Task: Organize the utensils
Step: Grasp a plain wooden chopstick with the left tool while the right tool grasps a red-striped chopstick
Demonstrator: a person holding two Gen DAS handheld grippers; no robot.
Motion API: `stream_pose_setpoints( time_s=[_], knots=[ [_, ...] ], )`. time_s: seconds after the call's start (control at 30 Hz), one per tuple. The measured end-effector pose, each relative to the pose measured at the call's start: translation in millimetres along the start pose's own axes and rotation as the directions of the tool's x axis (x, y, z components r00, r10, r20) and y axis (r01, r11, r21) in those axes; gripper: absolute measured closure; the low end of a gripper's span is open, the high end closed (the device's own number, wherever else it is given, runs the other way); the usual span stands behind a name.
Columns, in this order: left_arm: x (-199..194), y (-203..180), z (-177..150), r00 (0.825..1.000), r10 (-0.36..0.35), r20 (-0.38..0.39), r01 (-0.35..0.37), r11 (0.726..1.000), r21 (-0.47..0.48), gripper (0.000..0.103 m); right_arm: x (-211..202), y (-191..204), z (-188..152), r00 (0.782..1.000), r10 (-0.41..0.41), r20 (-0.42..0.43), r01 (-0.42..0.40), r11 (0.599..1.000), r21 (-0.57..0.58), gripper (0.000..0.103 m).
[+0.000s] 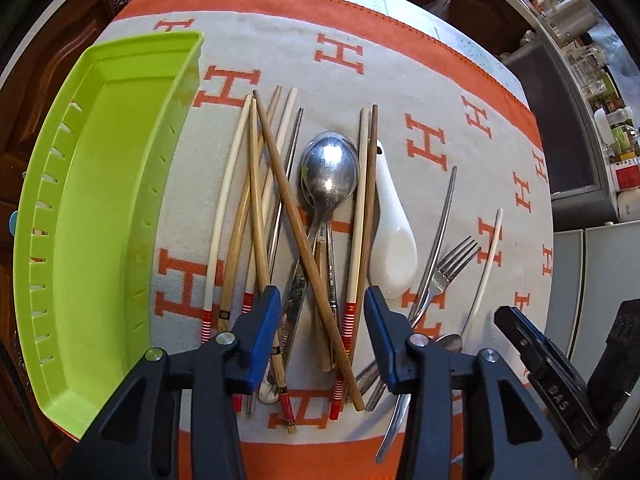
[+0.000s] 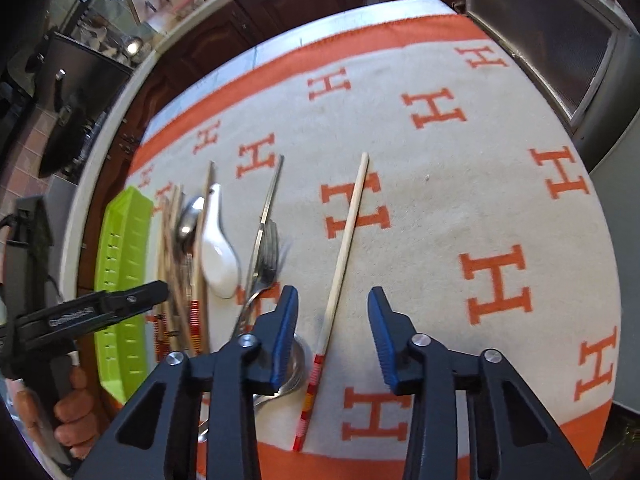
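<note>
Straddling the crossed chopsticks (image 1: 280,208) at centre, left gripper (image 1: 322,332) fingers part-open, holding nothing; tray (image 1: 100,200) at left. Risk: closing drags several sticks and the spoon (image 1: 330,168) together.

Right gripper (image 2: 333,334): fingers part-open, empty, over lone chopstick (image 2: 344,248) at centre. Risk: stick rolls on worktop cloth (image 2: 460,200).

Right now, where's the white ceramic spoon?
In the left wrist view the white ceramic spoon lies on the cloth right of centre, between the metal spoon and the fork.
</note>
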State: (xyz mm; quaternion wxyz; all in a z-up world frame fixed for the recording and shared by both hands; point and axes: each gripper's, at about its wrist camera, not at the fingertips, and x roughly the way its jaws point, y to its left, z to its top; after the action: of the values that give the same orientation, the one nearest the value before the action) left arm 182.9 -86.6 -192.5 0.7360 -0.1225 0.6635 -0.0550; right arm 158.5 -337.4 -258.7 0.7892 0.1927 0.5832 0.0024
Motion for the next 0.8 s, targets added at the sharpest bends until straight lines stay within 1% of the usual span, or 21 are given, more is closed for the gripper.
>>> stream_pose_setpoints(
  time_s=[0.03, 0.1, 0.2, 0.27, 0.3, 0.37, 0.57, 0.63, 0.7, 0.8],
  knots=[
    [0, -1, 0, 1.0, 0.001, -0.002, -0.001, 1.0, 0.0, 0.065, 4, 2, 0, 1.0, -0.013, -0.004, 0.013, 1.0, -0.004, 0.071],
    [1, -3, 0, 1.0, 0.006, -0.006, -0.006, 1.0, 0.005, 0.068, 15, 5, 1, 0.999, -0.05, -0.012, 0.05, 0.999, -0.012, 0.073],
    [6, -5, 2, 1.0, 0.015, -0.02, -0.015, 1.0, 0.004, 0.076, 30, 10, 1, 0.997, -0.079, -0.023, 0.078, 0.997, -0.023, 0.078],
    [10, -8, 2, 0.999, 0.025, -0.026, -0.025, 1.0, 0.005, 0.086, 39, 12, 2, 0.995, -0.096, -0.036, 0.095, 0.995, -0.03, 0.081],
    [12, -9, 3, 0.999, 0.031, -0.03, -0.031, 1.0, 0.008, 0.087, 41, 14, 2, 0.994, -0.11, -0.019, 0.109, 0.993, -0.038, 0.082],
    [16, -12, 3, 0.999, 0.041, -0.032, -0.041, 0.999, 0.01, 0.087, 40, 17, 1, 0.991, -0.134, -0.016, 0.133, 0.99, -0.055, 0.083],
    [28, -16, 5, 0.997, 0.059, -0.044, -0.059, 0.998, -0.005, 0.087, 40, 22, 0, 0.986, -0.166, 0.002, 0.165, 0.983, -0.077, 0.086],
    [28, -17, 6, 0.997, 0.069, -0.036, -0.069, 0.998, -0.002, 0.088, 39, 22, -2, 0.986, -0.169, 0.007, 0.169, 0.982, -0.08, 0.09],
    [28, -19, 7, 0.996, 0.084, -0.021, -0.084, 0.996, 0.005, 0.095, 41, 23, -2, 0.985, -0.171, 0.01, 0.172, 0.982, -0.08, 0.095],
    [27, -20, 7, 0.996, 0.09, 0.004, -0.09, 0.996, 0.009, 0.096, 38, 21, -5, 0.986, -0.167, 0.021, 0.169, 0.982, -0.082, 0.096]
  ],
)
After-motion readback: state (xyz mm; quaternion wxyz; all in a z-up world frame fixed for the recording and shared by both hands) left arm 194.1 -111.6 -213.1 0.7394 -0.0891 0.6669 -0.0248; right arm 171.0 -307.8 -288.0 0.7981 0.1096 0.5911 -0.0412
